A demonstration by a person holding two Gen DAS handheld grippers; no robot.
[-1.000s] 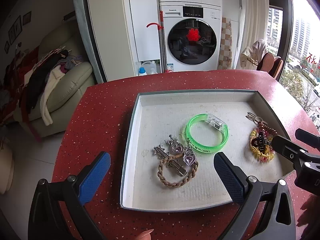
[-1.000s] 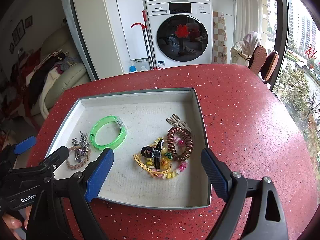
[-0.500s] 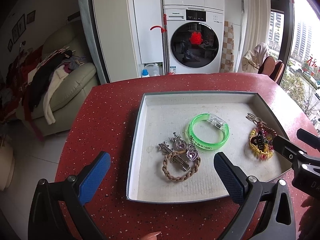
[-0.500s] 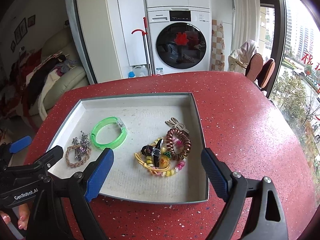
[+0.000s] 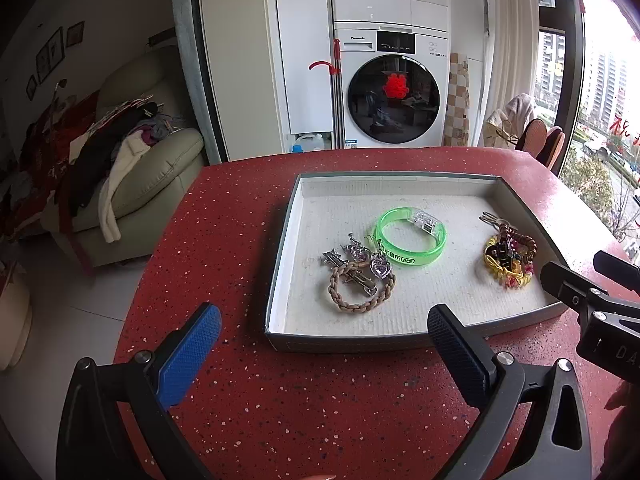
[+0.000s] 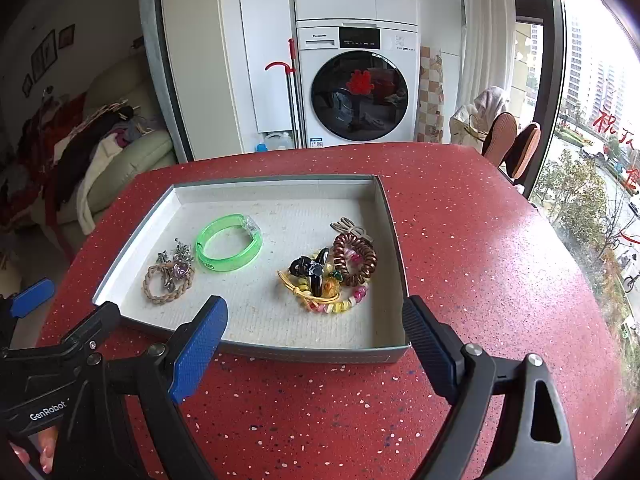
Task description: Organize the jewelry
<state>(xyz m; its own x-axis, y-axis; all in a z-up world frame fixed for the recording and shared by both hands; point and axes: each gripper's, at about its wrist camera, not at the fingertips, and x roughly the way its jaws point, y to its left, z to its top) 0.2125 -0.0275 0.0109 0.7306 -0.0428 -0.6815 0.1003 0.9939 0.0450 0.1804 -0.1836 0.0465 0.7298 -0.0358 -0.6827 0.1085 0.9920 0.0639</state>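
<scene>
A shallow grey tray (image 5: 280, 264) (image 6: 394, 248) sits on the red table. In it lie a green bangle (image 5: 411, 242) (image 6: 229, 248), a braided brown ring with silver heart charms (image 5: 360, 280) (image 6: 168, 276), and a pile of hair ties, a brown coil and a black clip (image 5: 509, 258) (image 6: 330, 276). My left gripper (image 5: 324, 340) is open and empty, in front of the tray's near left corner. My right gripper (image 6: 314, 336) is open and empty over the tray's near edge. Each gripper shows at the edge of the other's view.
The red speckled table (image 6: 480, 248) curves away at left and right. Behind it stand a washing machine (image 5: 394, 92), a beige sofa with clothes (image 5: 132, 172) and chairs (image 6: 514, 148) by a window.
Both grippers have drawn back toward me and away from the tray, which now lies farther off. The jewelry has not moved. Both jaws stay open.
</scene>
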